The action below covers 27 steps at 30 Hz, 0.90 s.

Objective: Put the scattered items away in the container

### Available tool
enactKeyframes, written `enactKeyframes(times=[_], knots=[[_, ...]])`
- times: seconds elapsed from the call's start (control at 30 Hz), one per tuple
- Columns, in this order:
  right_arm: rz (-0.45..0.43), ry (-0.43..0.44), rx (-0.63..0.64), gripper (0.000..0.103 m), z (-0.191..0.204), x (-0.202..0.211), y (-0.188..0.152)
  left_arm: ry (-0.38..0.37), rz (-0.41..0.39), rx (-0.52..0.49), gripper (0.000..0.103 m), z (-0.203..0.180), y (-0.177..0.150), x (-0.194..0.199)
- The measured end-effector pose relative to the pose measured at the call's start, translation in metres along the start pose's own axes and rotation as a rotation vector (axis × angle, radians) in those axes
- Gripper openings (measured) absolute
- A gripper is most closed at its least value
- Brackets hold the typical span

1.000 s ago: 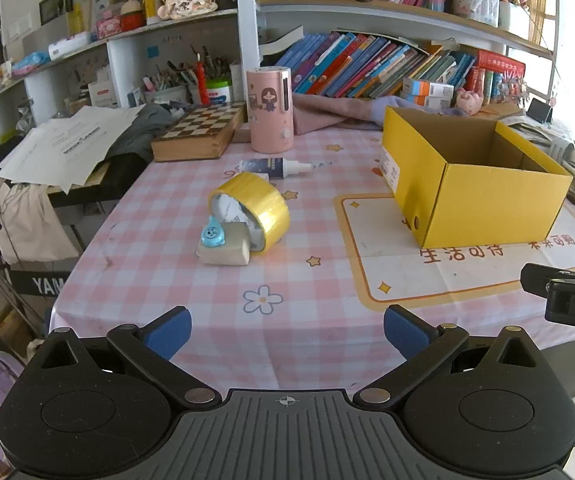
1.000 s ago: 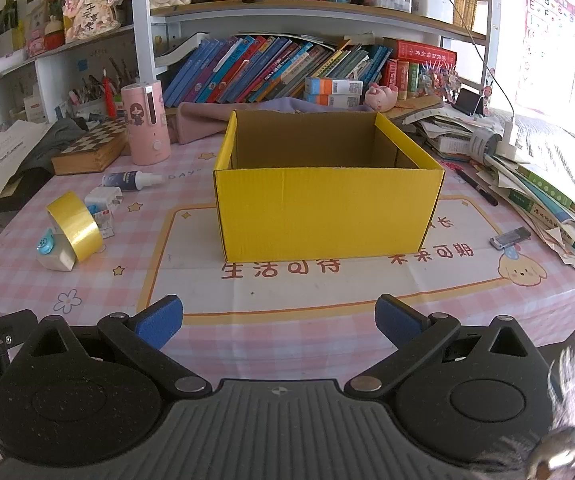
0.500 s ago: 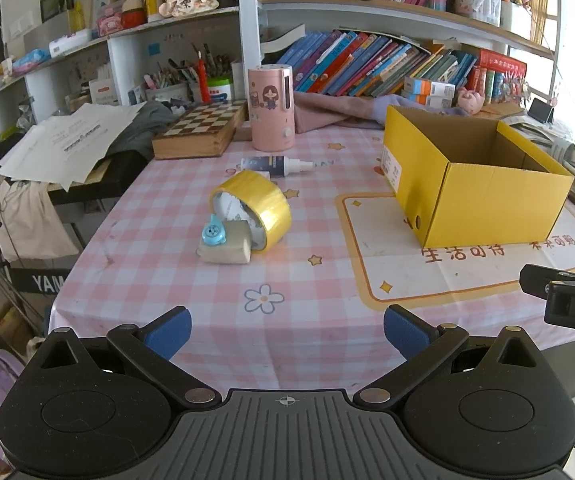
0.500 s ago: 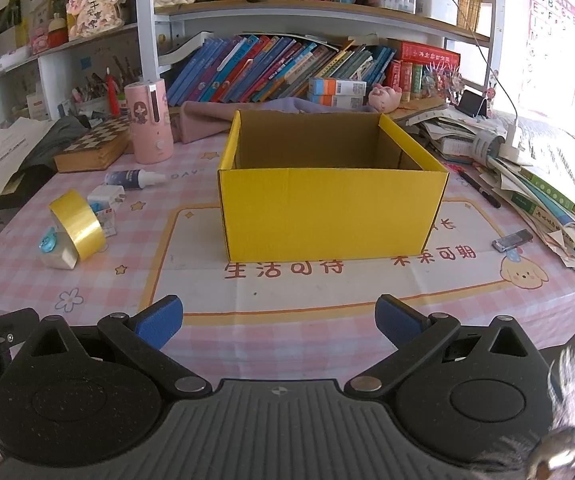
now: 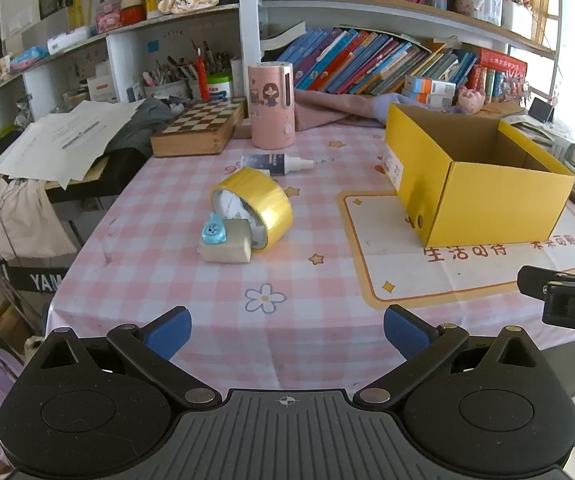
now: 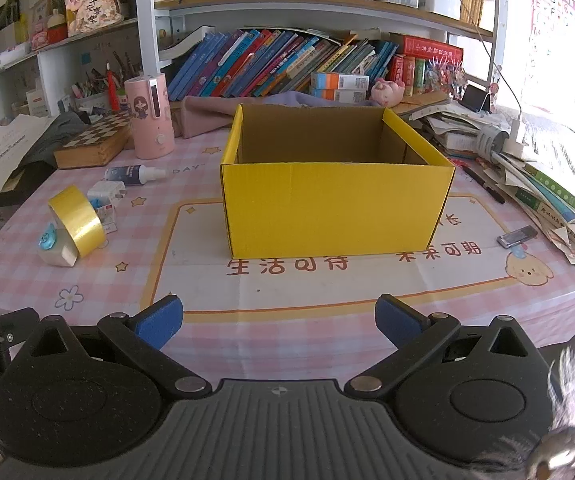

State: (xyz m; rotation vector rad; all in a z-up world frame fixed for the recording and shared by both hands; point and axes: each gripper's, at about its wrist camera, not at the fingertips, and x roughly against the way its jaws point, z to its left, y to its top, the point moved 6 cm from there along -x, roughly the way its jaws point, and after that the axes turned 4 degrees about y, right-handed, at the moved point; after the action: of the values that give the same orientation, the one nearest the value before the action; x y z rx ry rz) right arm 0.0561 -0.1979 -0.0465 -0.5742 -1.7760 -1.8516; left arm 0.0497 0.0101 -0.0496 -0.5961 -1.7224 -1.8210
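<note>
An open yellow cardboard box (image 6: 337, 208) (image 5: 475, 200) stands on the pink checked tablecloth, nothing visible inside it. Left of it lie a yellow tape roll (image 5: 261, 208) (image 6: 77, 222), a pale block with a blue bear charm (image 5: 225, 242) (image 6: 53, 246), a small spray bottle (image 5: 275, 163) (image 6: 133, 173) and a small white packet (image 6: 105, 196). My left gripper (image 5: 287, 330) hangs open at the table's near edge, well short of the tape. My right gripper (image 6: 279, 318) is open too, in front of the box with nothing between its fingers.
A pink cylinder device (image 5: 271, 106) and a wooden chessboard box (image 5: 199, 130) stand at the back. Books and papers pile at the right edge (image 6: 547, 184). A small USB stick (image 6: 517, 237) lies right of the box. Shelves rise behind the table.
Both grippers have crept slightly forward and up toward the table; the objects sit where they were and the jaws stay apart.
</note>
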Motion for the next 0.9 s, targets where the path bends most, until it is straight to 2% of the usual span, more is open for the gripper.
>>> enactKeyframes(times=[0.13, 0.47, 0.9], knots=[[0.002, -0.011, 0.013, 0.103, 0.0, -0.001, 0.001, -0.012, 0.005, 0.0, 0.103, 0.001, 0.0, -0.001], [0.01, 0.029, 0.016, 0.103, 0.009, -0.003, 0.001, -0.03, 0.002, 0.007, 0.103, 0.004, -0.001, -0.001], [-0.013, 0.043, 0.04, 0.103, 0.022, 0.0, 0.006, -0.044, -0.035, 0.022, 0.103, 0.013, 0.004, 0.003]])
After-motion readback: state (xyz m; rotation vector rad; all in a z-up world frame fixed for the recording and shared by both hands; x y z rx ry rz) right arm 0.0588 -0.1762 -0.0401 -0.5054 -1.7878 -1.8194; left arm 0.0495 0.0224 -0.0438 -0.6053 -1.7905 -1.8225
